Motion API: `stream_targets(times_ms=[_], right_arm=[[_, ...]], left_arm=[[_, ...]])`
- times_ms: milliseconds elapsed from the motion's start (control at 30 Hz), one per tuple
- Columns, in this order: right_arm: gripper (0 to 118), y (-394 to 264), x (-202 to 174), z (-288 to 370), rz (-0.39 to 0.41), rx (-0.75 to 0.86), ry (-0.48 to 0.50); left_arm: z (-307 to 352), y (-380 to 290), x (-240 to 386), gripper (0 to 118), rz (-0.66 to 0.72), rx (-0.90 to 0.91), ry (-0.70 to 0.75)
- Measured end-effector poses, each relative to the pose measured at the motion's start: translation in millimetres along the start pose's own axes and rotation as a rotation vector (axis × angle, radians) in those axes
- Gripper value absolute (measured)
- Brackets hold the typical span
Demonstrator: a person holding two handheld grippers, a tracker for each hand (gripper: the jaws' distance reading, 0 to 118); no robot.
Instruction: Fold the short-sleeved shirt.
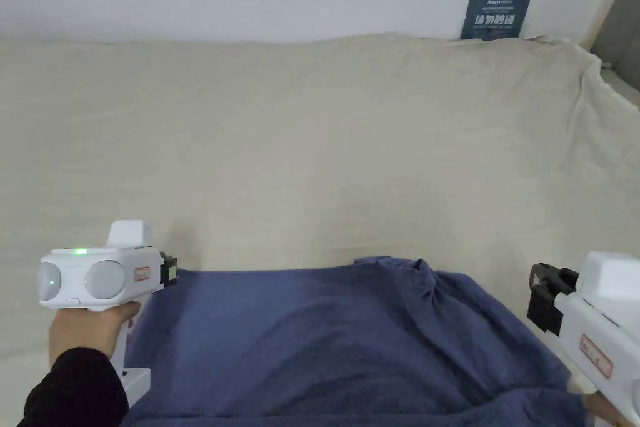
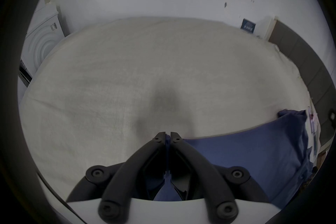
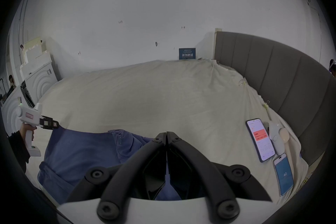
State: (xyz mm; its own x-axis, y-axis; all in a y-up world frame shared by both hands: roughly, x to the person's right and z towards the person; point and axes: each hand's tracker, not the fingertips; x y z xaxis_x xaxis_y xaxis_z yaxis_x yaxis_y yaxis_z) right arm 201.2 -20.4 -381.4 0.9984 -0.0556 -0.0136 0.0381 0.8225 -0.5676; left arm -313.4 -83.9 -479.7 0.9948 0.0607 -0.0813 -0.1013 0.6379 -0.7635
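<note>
A dark blue short-sleeved shirt (image 1: pixel 325 341) lies spread on the beige bed sheet (image 1: pixel 312 134) near the front edge, with a bunched fold (image 1: pixel 425 275) along its far edge. My left gripper (image 1: pixel 169 271) is at the shirt's far left corner. In the left gripper view, the left gripper (image 2: pixel 168 134) is shut with a strip of the blue shirt (image 2: pixel 245 151) pinched between its jaws. My right gripper (image 1: pixel 539 287) hovers just off the shirt's right side. In the right gripper view, the right gripper (image 3: pixel 166 134) is shut with no cloth seen between its tips, above the shirt (image 3: pixel 81 151).
Two phones (image 3: pixel 260 138) (image 3: pixel 283 175) and a small white device (image 3: pixel 276 135) lie on the sheet at the right, beside a grey padded headboard (image 3: pixel 272 82). A blue sign (image 1: pixel 495 15) leans on the far wall. A white appliance (image 2: pixel 41 40) stands left of the bed.
</note>
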Motion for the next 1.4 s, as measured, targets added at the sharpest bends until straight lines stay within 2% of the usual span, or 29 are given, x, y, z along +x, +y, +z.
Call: stream_targets(times_ms=[67,100,133,167,200,233,333,400,467,567,600,633,667,700,800,900,1100,1400], right_arm=[[8,5.7,3.3,-21.2,0.002,-0.081,0.036],[23,7.3,4.9,-33.5,-0.013,-0.093,0.041],[53,8.9,6.4,-44.8,-0.012,-0.117,0.043],[75,11.0,6.9,-58.7,-0.019,-0.162,0.060],[88,12.2,6.6,-71.5,-0.011,-0.195,0.062],[92,12.4,5.0,-83.6,0.008,-0.220,0.069],[91,10.0,-2.5,-116.1,0.055,-0.277,0.069],[86,6.2,-9.2,-136.1,0.099,-0.342,0.073],[70,0.2,-13.1,-149.9,0.132,-0.362,0.070],[60,-5.6,-15.2,-160.2,0.153,-0.387,0.049],[47,-6.8,-12.5,-160.1,0.142,-0.384,0.051],[24,-7.4,-10.4,-160.5,0.134,-0.386,0.054],[6,-9.5,-7.6,-159.7,0.132,-0.383,0.056],[4,-10.1,-6.1,-156.9,0.133,-0.375,0.055],[3,-6.5,-1.9,-140.7,0.110,-0.339,0.081],[3,1.0,-0.4,-116.7,0.136,-0.284,0.087],[3,17.8,11.4,-37.7,0.113,-0.131,0.118],[3,9.5,43.8,57.5,-0.006,-0.006,0.093]], left_arm=[[16.9,-1.1,-0.8,1,-0.013,0.029,-0.007],[31.0,-1.9,1.5,1,-0.008,0.045,-0.013],[38.3,-1.7,0.9,1,-0.001,0.049,-0.018],[46.0,-1.8,-0.7,1,0.007,0.059,-0.026],[51.8,-1.9,-2.2,1,0.015,0.069,-0.035],[60.2,-1.2,-1.7,1,0.020,0.073,-0.040],[71.4,-2.6,-3.1,1,0.022,0.089,-0.039],[73.8,-1.4,-3.8,1,0.030,0.088,-0.045],[74.8,-2.7,-3.9,1,0.035,0.086,-0.046],[72.7,-2.5,-5.2,1,0.039,0.081,-0.048],[72.8,-3.4,-5.4,1,0.039,0.079,-0.046],[71.0,-3.0,-6.1,1,0.039,0.078,-0.045],[70.1,-3.4,-6.8,1,0.039,0.074,-0.044],[69.7,-4.1,-7.5,1,0.040,0.069,-0.041],[68.5,-6.8,-10.6,1,0.049,0.069,-0.031],[68.4,-10.4,-17.0,1,0.067,0.072,-0.023],[87.7,-22.2,-25.1,1,0.113,0.092,-0.011],[133.9,-39.2,-36.0,1,0.155,0.138,-0.005]])
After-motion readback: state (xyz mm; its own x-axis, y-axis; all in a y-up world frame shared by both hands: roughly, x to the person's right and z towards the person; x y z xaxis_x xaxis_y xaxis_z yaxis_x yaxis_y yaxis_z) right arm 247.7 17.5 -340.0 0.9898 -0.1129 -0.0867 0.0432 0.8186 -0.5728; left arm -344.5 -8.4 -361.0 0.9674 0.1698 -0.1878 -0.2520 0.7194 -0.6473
